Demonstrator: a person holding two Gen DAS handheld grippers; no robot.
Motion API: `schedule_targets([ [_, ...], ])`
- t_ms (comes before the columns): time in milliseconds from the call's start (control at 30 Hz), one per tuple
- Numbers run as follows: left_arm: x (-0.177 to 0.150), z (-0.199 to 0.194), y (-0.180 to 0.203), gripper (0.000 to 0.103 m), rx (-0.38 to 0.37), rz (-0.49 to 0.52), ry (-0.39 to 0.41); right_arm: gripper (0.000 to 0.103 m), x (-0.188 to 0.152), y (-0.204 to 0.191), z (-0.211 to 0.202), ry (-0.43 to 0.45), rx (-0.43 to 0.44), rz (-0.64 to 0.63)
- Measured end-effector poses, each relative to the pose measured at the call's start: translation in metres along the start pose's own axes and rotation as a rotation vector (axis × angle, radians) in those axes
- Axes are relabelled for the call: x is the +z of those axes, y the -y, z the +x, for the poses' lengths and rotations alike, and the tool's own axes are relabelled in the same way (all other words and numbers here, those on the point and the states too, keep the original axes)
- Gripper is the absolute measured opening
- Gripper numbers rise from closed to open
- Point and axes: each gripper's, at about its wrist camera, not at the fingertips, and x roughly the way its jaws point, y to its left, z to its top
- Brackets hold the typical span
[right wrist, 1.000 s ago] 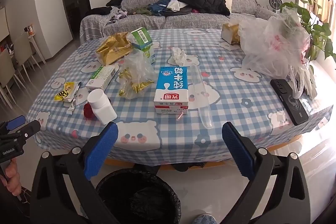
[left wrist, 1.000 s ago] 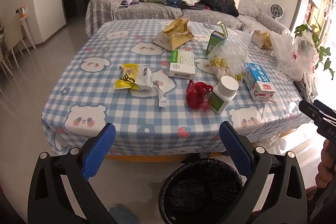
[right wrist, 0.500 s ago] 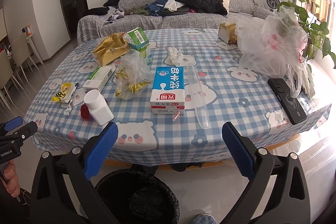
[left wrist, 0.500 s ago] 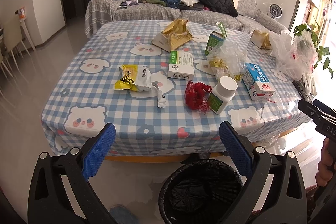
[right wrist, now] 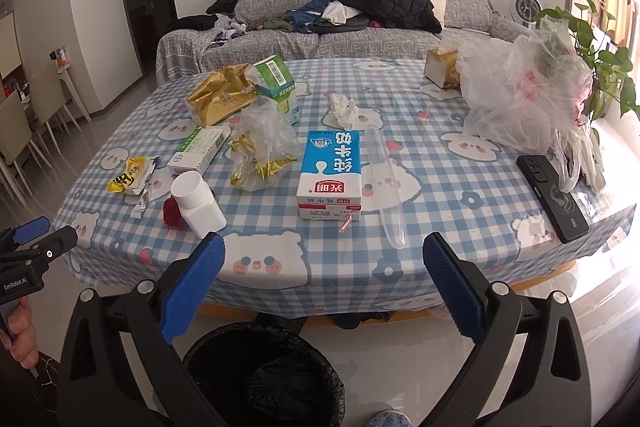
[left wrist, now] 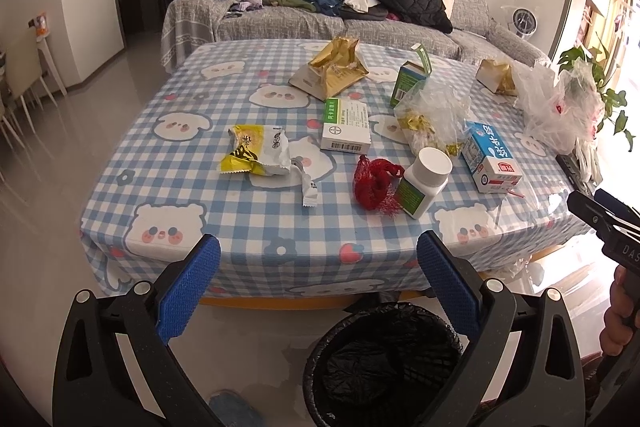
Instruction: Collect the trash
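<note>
A black-lined trash bin [left wrist: 384,363] stands on the floor before the table; it also shows in the right wrist view [right wrist: 264,375]. On the checked tablecloth [left wrist: 248,227] lie a yellow snack wrapper [left wrist: 256,149], a red net [left wrist: 374,183], a white pill bottle [left wrist: 424,183], a green-white medicine box [left wrist: 346,125], a blue milk carton [right wrist: 331,175], a clear bag with gold wrappers [right wrist: 262,153] and a gold bag [left wrist: 332,71]. My left gripper [left wrist: 318,287] is open and empty above the bin. My right gripper [right wrist: 323,287] is open and empty near the table's front edge.
A black phone [right wrist: 552,197] lies at the table's right edge beside a large crumpled plastic bag [right wrist: 524,99]. A clear plastic tube [right wrist: 386,187], a tissue [right wrist: 344,109] and a tissue box [right wrist: 442,69] are on the table. A grey sofa [right wrist: 360,23] stands behind.
Both grippers have drawn back slightly from the table and risen a little. Nothing on the table has moved.
</note>
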Motion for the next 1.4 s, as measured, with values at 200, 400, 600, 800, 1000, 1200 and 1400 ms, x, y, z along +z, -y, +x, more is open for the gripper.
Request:
schedule_targets([
  [200, 0.002, 0.001, -0.002, 0.096, 0.022, 0.012, -0.031, 0.095, 0.0, 0.0, 0.0, 0.0, -0.001, 0.001],
  [400, 0.001, 0.001, -0.003, 0.096, 0.023, 0.015, -0.023, 0.094, 0.0, 0.002, 0.002, -0.005, -0.005, 0.004],
  [600, 0.004, 0.003, -0.007, 0.096, 0.032, 0.016, -0.014, 0.093, 0.003, -0.001, 0.012, -0.017, -0.007, 0.004],
  [800, 0.016, 0.023, -0.021, 0.096, -0.052, -0.096, 0.013, 0.093, 0.012, -0.005, 0.031, -0.034, -0.01, -0.001],
  [1000, 0.037, 0.049, -0.034, 0.096, 0.015, -0.072, 0.052, 0.091, 0.023, -0.01, 0.06, -0.067, -0.016, -0.011],
  [1200, 0.058, 0.091, -0.051, 0.096, 0.045, -0.085, 0.005, 0.091, 0.033, -0.013, 0.089, -0.095, -0.022, -0.016],
  [1400, 0.072, 0.131, -0.062, 0.096, 0.056, -0.114, -0.065, 0.091, 0.04, -0.011, 0.114, -0.119, -0.033, -0.004],
])
